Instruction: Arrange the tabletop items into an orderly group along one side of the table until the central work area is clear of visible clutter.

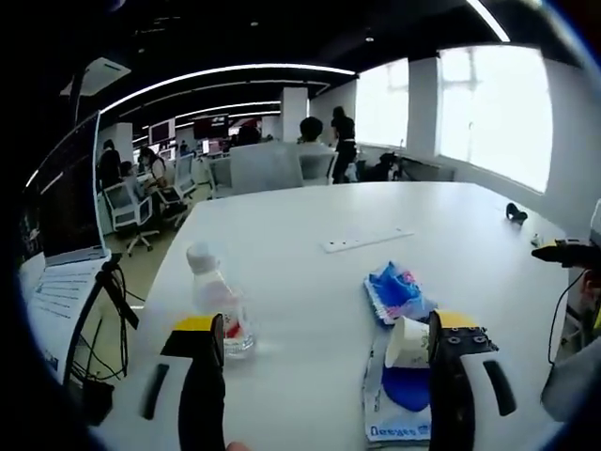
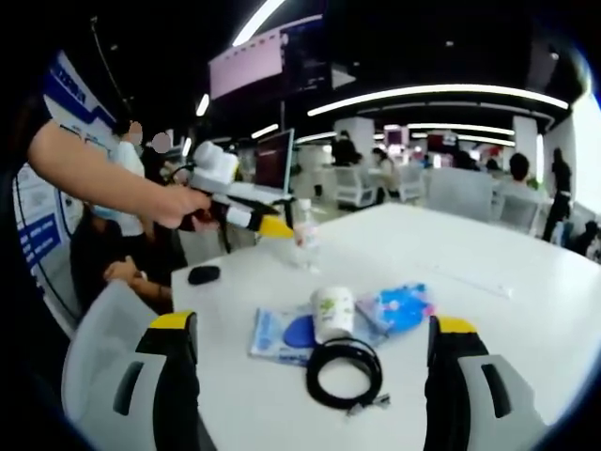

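On the white office table point(image 2: 526, 319), both our grippers gape empty; we judge the left gripper point(image 1: 324, 362) should next close on the water bottle point(image 1: 218, 301).

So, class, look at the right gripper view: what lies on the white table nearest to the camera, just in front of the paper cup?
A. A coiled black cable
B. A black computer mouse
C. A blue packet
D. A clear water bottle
A: the coiled black cable lies closest, directly in front of the paper cup on the white table.
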{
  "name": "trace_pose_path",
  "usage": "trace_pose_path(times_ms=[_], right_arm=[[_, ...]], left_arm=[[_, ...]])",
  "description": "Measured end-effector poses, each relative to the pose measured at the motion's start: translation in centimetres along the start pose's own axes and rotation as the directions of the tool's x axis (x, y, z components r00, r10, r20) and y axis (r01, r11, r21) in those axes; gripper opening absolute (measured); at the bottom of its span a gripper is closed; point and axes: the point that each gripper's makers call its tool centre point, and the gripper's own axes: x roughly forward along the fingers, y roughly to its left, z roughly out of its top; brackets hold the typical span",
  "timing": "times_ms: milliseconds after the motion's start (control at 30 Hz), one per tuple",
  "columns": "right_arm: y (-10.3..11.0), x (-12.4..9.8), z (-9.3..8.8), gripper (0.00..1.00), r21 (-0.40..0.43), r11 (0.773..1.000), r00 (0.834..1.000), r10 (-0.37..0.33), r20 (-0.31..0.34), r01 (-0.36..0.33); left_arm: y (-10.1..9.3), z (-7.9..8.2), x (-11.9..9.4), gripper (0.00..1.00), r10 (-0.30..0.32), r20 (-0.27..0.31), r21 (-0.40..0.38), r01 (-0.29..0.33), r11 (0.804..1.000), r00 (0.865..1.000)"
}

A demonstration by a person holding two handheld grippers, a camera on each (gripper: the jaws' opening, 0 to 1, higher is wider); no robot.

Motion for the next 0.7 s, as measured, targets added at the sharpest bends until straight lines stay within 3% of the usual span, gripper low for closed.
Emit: trace_pose_path(times_ms=[233, 367, 700], right_arm=[[-0.4, -0.4, -0.2, 1.0, -0.001, 1.0, 1.0, 0.007, 0.001, -0.007], [-0.5, -0.7, -0.4, 1.0, -0.007, 1.0, 1.0, 0.014, 0.0, -0.014], [-1.7, -1.1, -0.6, 0.99, 0.009, 1.0, 1.0, 0.024, -0.004, -0.024]], left_arm=[[-2.1, -0.5, 0.7, 0.77, -0.044, -0.01, 0.001, 0.044, 0.999, 0.999], [-3.1, -1.1, 1.1, 0.64, -0.069, -0.02, 0.001, 0.069, 0.998, 0.997], [-5.5, -2.6, 2.1, 0.49, -0.122, -0.054, -0.028, 0.121, 0.992, 0.991]])
